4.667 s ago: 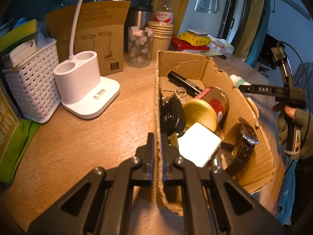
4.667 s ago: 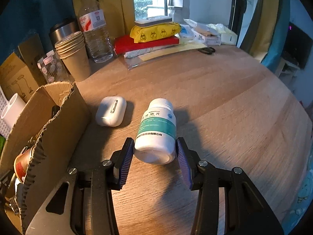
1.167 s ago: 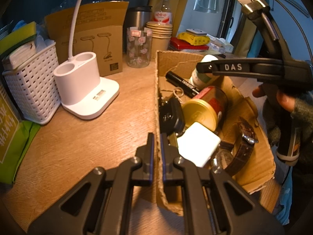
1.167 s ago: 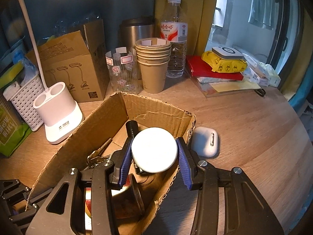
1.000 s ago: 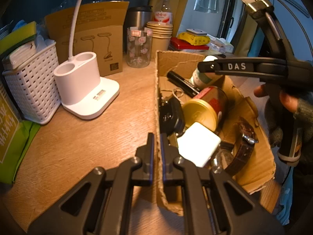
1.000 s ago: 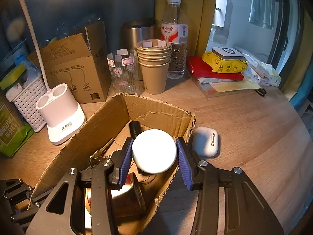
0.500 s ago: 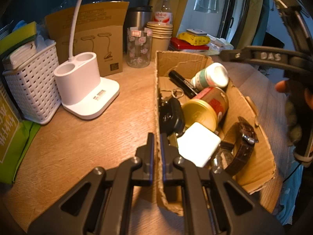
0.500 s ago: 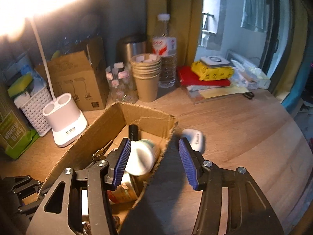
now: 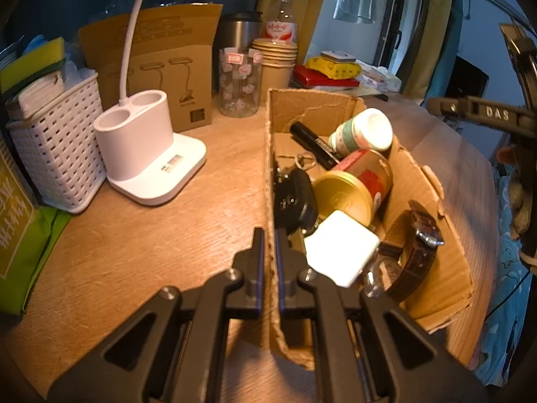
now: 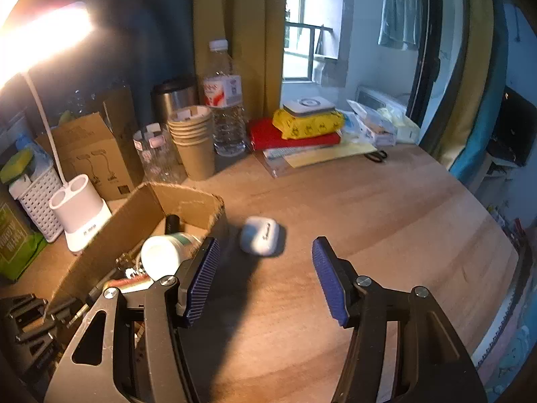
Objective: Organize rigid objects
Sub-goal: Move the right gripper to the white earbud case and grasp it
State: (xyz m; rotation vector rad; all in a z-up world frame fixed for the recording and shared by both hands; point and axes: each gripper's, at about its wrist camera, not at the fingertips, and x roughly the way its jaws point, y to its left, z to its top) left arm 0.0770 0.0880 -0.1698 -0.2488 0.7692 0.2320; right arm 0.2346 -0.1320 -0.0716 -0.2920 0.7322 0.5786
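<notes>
Right wrist view: right gripper (image 10: 265, 277) is opening, empty, beside box (image 10: 110, 235) holding bottle (image 10: 161, 257); left gripper (image 9: 269, 252) is clamping box wall; next, likely earbud case (image 10: 260, 235).

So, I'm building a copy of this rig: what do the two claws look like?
Both are black plastic with cut-out arms and silver screws. The right claw has ribbed blue pads, the left claw blue-edged ones. White "DAS" lettering marks one; a knitted glove covers the hand.

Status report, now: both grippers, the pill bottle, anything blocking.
Left gripper shut on cardboard box wall. Right gripper empty, jaws opening. Pill bottle lying in box. Earbud case on table, path unblocked.
</notes>
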